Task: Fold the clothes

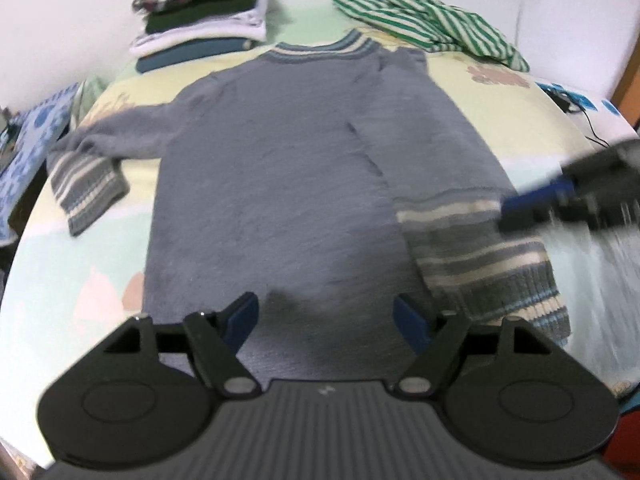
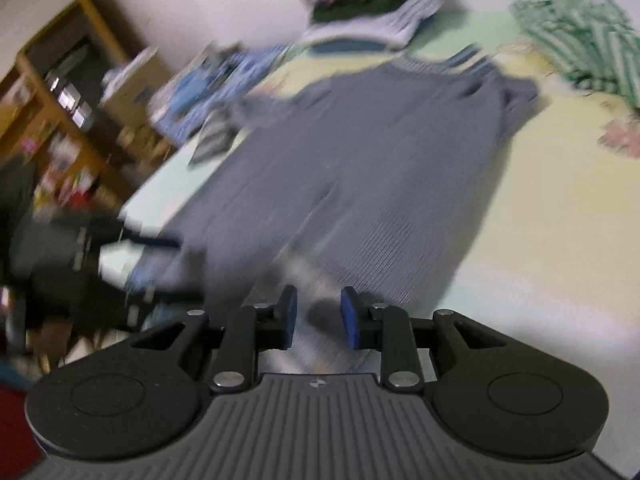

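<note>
A blue-grey knitted sweater [image 1: 272,184] [image 2: 360,160] lies flat on the bed, collar at the far end. One sleeve is folded down along the body, and its striped cuff [image 1: 480,264] rests near the hem on the right. The other sleeve [image 1: 88,168] sticks out to the left. My left gripper [image 1: 324,320] hovers open over the hem with nothing between its fingers. My right gripper [image 2: 318,316] [image 1: 508,208] comes in from the right at the cuff's upper edge. Its pads stand a little apart over blurred fabric, and the blur hides whether they pinch it.
A stack of folded clothes [image 1: 200,20] [image 2: 368,8] sits at the bed's far left. A crumpled green-striped shirt [image 1: 432,20] [image 2: 580,40] lies at the far right. Blue patterned cloth [image 1: 24,152] hangs at the left edge, beside a cluttered wooden shelf [image 2: 60,92]. A black cable [image 1: 588,120] lies at the right.
</note>
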A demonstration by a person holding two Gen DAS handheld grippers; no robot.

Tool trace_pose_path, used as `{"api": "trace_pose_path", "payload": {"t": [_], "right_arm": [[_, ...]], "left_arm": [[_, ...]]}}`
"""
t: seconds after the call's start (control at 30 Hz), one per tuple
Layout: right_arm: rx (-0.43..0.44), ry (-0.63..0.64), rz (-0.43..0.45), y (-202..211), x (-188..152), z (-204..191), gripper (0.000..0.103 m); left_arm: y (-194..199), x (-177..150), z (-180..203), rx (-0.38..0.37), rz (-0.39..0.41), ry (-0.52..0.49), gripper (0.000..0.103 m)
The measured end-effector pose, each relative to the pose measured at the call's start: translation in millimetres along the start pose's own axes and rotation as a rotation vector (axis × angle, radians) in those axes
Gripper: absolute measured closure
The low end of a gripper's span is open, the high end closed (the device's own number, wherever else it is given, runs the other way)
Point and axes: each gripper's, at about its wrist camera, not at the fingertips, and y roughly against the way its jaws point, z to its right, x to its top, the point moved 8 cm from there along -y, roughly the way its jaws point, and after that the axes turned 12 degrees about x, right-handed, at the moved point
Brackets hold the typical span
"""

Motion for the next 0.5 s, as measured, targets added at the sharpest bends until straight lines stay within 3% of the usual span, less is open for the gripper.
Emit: {"api": "trace_pose_path", "payload": {"t": [0.1, 0.3, 0.5], "right_arm": [[-0.038, 0.064, -0.024, -8.2, -6.5, -6.9, 0.075], [-0.066, -0.004, -0.011, -10.8, 14.3, 0.0, 0.079], [-0.091, 0.117, 0.061, -33.0, 82.0, -19.9, 0.079]], "left_arm": [[-4.4, 1.4, 2.8, -0.003, 0.000, -0.007, 0.023], [-12.8, 2.5, 7.7, -0.002, 0.015, -0.033, 0.023], [-18.1, 4.9, -14.3, -0.031, 0.034, -0.026, 0.023]]}}
